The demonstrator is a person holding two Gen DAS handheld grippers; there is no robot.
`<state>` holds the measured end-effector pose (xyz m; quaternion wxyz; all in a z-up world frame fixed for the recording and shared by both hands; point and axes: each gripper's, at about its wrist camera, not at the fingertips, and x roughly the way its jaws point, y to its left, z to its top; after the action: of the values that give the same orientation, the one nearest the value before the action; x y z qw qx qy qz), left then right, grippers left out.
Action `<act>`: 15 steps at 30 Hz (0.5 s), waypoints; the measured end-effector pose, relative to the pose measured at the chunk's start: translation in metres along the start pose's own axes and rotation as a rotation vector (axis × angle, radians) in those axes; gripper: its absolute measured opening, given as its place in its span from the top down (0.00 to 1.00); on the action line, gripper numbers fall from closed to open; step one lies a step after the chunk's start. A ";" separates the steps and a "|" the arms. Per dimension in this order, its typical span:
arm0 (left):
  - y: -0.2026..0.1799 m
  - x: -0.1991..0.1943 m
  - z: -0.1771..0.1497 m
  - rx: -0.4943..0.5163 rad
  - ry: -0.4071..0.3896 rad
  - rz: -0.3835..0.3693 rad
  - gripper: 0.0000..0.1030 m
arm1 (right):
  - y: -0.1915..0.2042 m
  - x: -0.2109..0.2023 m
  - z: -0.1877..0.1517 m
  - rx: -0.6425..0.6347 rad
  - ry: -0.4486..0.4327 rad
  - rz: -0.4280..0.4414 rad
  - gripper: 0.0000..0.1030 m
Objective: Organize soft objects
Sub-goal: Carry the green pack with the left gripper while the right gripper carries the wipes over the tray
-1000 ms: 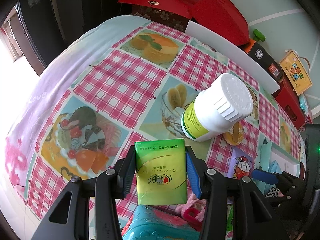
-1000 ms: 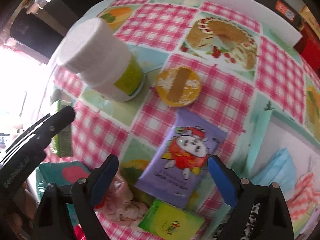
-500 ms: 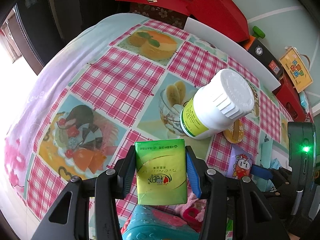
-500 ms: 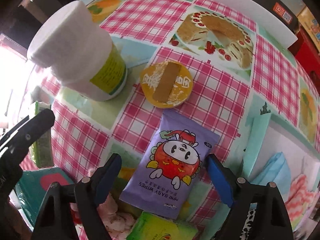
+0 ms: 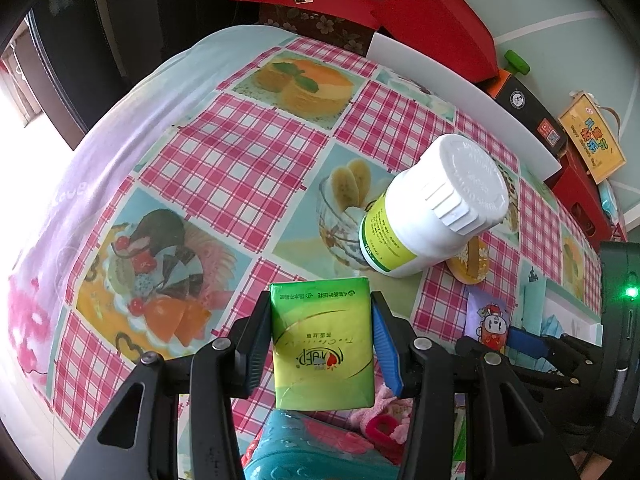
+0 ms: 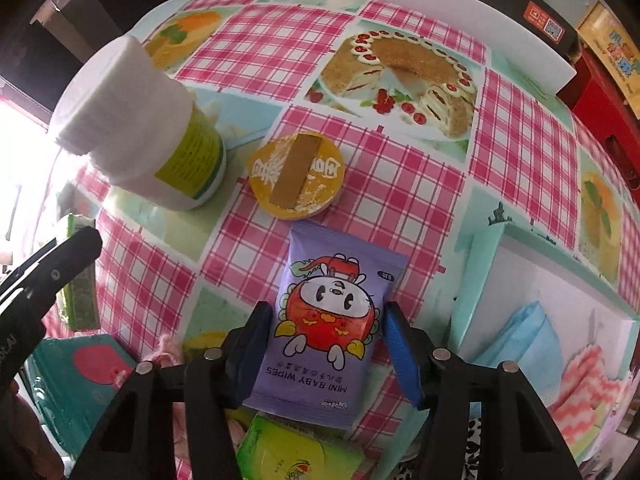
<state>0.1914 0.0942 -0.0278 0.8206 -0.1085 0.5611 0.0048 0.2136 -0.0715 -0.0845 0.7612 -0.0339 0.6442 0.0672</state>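
The left gripper [image 5: 322, 338] is clamped on a green tissue pack [image 5: 322, 344], lifted clear of the desk [image 5: 240, 160], with both blue pads against the pack's narrow sides. The right gripper [image 6: 326, 344] points straight down over the purple baby wipes pack [image 6: 334, 320], which lies flat on the desk between its jaws. Those jaws have just been closing, and the pads now sit at the pack's edges; whether they press yet is hard to tell.

The main risk is on the right. The wipes pack is a slick, soft pouch lying flat, so the pads may only pinch the film at the edges and slide off as it lifts, or buckle it upward without a firm hold. A second green tissue pack [image 6: 296, 456] lies just behind the gripper, touching or overlapping the pouch's near end, and could be dragged along. The round yellow tub [image 6: 296, 176] sits just ahead of the pouch's far end, with the white bottle [image 6: 136, 128] ahead and to the left; a forward drift could knock either one.

On the left, the held tissue pack is squeezable, so it may slip downward. The open box [image 6: 560, 320] to the right of the right gripper looks like the place for soft things.
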 end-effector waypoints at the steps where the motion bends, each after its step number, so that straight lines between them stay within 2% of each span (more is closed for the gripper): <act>1: 0.000 -0.001 0.000 0.001 -0.003 0.001 0.53 | -0.002 -0.002 -0.003 0.005 0.000 0.011 0.42; 9: -0.001 -0.015 -0.001 0.002 -0.039 -0.004 0.53 | -0.006 -0.036 -0.010 0.021 -0.068 0.061 0.43; 15: -0.006 -0.037 -0.001 0.009 -0.092 -0.068 0.53 | -0.024 -0.079 -0.020 0.047 -0.157 0.082 0.43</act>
<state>0.1771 0.0924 0.0073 0.8458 -0.1231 0.5187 -0.0206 0.1851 -0.1024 -0.0111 0.8066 0.0158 0.5847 0.0853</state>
